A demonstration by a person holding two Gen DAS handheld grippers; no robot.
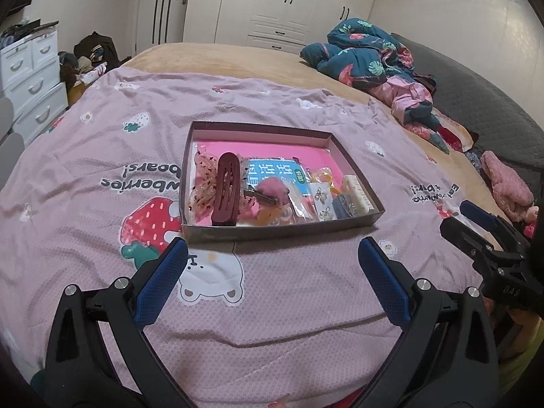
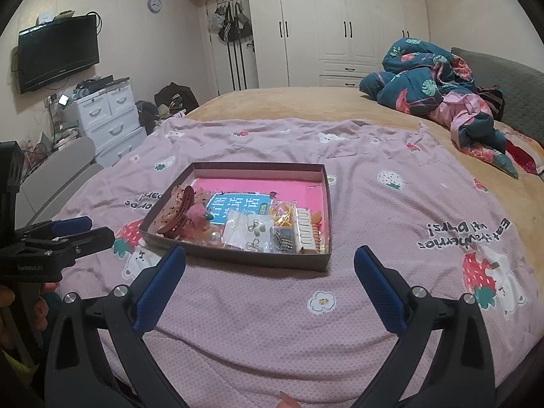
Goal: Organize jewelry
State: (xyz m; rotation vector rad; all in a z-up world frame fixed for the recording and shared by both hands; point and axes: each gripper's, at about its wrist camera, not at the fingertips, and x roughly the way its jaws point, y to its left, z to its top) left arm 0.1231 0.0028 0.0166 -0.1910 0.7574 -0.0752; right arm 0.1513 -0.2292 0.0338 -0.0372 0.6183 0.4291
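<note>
My left gripper [image 1: 272, 261] has its blue pads spread wide with nothing between them, and my right gripper [image 2: 270, 265] is the same — open, empty, hovering over the quilt [image 1: 289, 306] just short of the box. From each wrist I can see the other tool off to the side, low over the bedding and clear of the box.

Straight ahead sits the shallow cardboard box [image 1: 265, 230] on the strawberry-print quilt, near wall facing me, long side running left to right. Inside, everything looks gathered already: a dark red hair clip [image 1: 226, 190] lying on a lacy spotted bow [image 1: 204, 183], a pink fluffy clip [image 1: 272, 188] with its metal prong pointing left, a clear bag of earrings [image 2: 253, 233], a white comb [image 2: 304, 231], orange bits and a blue printed packet [image 1: 275, 170] underneath.

The hair clip's long axis runs away from me, near end at the box's front wall, far end tipped toward the back. The white comb lies the same way along the right wall.

My read — I see no loose pieces on the quilt, so collecting seems done; what's left is sorting the jumble crowded at the near end, while the pink floor at the back is bare
</note>
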